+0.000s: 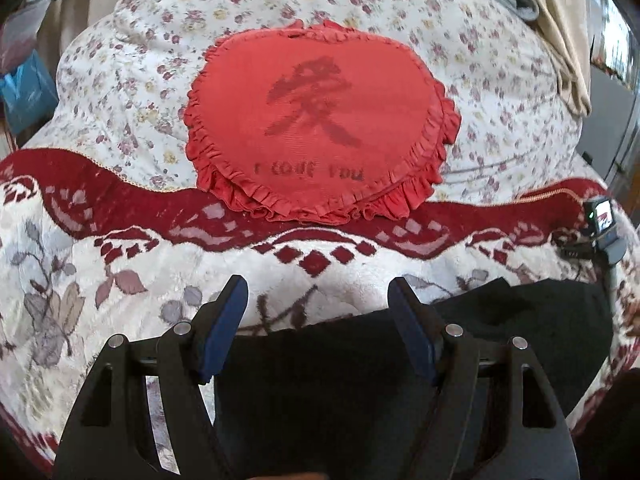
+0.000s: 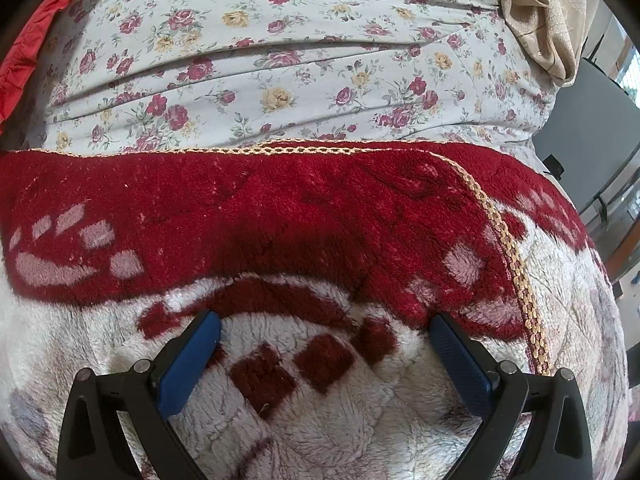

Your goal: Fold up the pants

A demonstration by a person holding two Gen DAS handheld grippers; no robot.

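Black pants (image 1: 500, 320) lie at 6 o'clock under the left gripper (image 1: 318, 316); soft, limp cloth, best pinched at an edge. Both the left and the right gripper (image 2: 324, 354) gape apart, empty.

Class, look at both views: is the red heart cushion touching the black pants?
Apart. The left wrist view shows blanket lying bare between the cushion and the pants.
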